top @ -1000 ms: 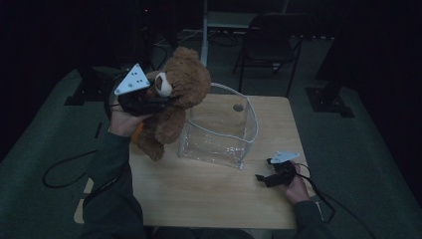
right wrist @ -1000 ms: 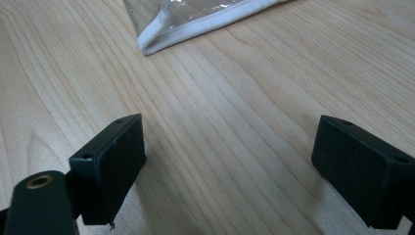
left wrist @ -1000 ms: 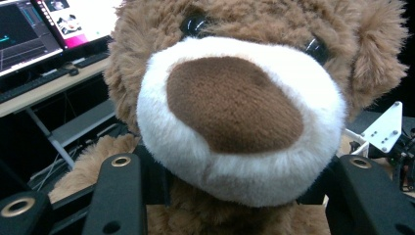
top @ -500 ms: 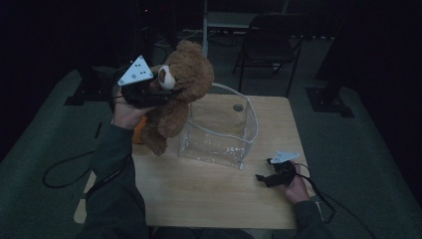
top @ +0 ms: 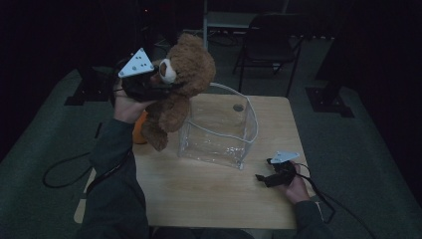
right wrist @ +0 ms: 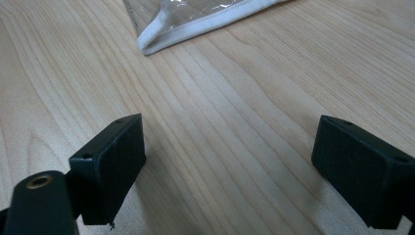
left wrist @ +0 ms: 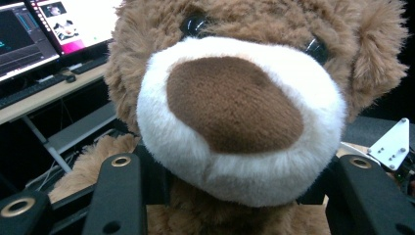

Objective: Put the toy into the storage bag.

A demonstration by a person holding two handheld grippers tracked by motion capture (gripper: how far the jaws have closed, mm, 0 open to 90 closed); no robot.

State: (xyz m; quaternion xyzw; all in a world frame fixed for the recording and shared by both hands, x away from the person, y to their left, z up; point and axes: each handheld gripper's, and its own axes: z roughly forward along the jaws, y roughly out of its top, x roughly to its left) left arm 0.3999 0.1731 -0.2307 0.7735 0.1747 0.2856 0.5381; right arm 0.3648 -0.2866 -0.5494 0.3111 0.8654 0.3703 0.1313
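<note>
Darkness swallows the room beyond the wooden table [top: 209, 199] in the high view, so the folding chair [top: 271, 42] at twelve o'clock is barely legible. An orange object [top: 139, 130] at nine o'clock is mostly hidden behind the teddy bear [top: 181, 82] and the person's left sleeve; what it is cannot be told. In the left gripper view the bear's muzzle [left wrist: 235, 117] crowds the lens, its ears and body cut off by the frame, with monitors [left wrist: 54, 24] at ten o'clock behind it.

The left gripper [top: 149, 88] holds the bear aloft above the table's ten o'clock corner, jaws clamped either side of its neck under the muzzle, legs dangling just beside the clear plastic bin [top: 219, 130]. That bin stands near the table's middle, white-trimmed rim up; nothing can be seen inside it.

The right gripper [top: 264, 178] rests on the table at four o'clock, near the bin's corner but apart from it. In the right gripper view its jaws stand wide apart over bare wood, with the bin's trimmed edge [right wrist: 205, 24] at twelve o'clock.
</note>
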